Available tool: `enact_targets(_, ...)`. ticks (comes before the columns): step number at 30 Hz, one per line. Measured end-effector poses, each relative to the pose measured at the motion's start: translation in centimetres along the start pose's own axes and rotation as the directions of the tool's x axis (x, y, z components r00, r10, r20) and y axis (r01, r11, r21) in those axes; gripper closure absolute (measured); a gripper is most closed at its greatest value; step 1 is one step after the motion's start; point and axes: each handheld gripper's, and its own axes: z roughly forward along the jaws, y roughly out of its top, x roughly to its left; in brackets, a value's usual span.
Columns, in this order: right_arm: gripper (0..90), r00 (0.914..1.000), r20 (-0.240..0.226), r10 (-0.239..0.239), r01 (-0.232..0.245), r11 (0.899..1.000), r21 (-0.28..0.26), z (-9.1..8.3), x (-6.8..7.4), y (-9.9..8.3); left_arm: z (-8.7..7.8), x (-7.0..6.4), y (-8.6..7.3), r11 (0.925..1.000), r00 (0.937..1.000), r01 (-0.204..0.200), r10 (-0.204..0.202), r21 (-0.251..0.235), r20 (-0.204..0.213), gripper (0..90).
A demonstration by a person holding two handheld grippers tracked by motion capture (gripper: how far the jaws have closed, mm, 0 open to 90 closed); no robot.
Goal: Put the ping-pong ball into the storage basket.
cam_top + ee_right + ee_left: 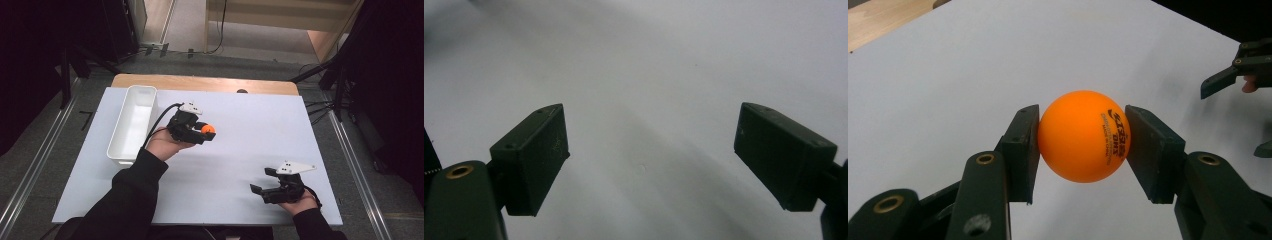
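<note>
An orange table tennis ball (1084, 136) with dark print sits clamped between the two black jaws of my left gripper (1083, 145). From above, that left gripper (204, 134) holds the ball (208, 129) over the white table, just right of the white bin. My right gripper (261, 181) rests low near the table's front right, jaws wide apart with nothing between them; its own view shows the same right gripper (651, 155) over bare table. The right gripper's jaw tips also appear far off at the left gripper view's right edge (1243, 80).
A long white rectangular bin (133, 124) stands at the table's left, and it looks empty. The white tabletop (240, 150) ends in a wooden strip (200, 82) at the back. Dark stands and cables lie on the floor around.
</note>
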Motion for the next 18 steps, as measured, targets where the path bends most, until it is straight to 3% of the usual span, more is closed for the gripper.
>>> enact_targets(13, 12.7, 1.0000, -0.003, 0.001, -0.001, 1.000, 0.000, 0.0, 0.0, 0.0, -1.3, 0.9, 0.0, 0.9996, 0.9994, 0.030, -0.030, -0.002, -0.016, 50.7)
enact_targets(17, 12.7, 0.9999, -0.001, 0.013, -0.013, 1.000, 0.001, -0.1, 0.0, 0.0, -1.7, 1.1, 0.0, 0.9999, 0.9979, 0.012, -0.012, 0.006, -0.063, 50.7)
enact_targets(18, 12.7, 0.9999, -0.001, 0.013, -0.013, 1.000, 0.002, -0.1, 0.0, -0.1, -1.8, 1.2, 0.0, 0.9999, 0.9985, 0.013, -0.013, 0.004, -0.053, 50.7)
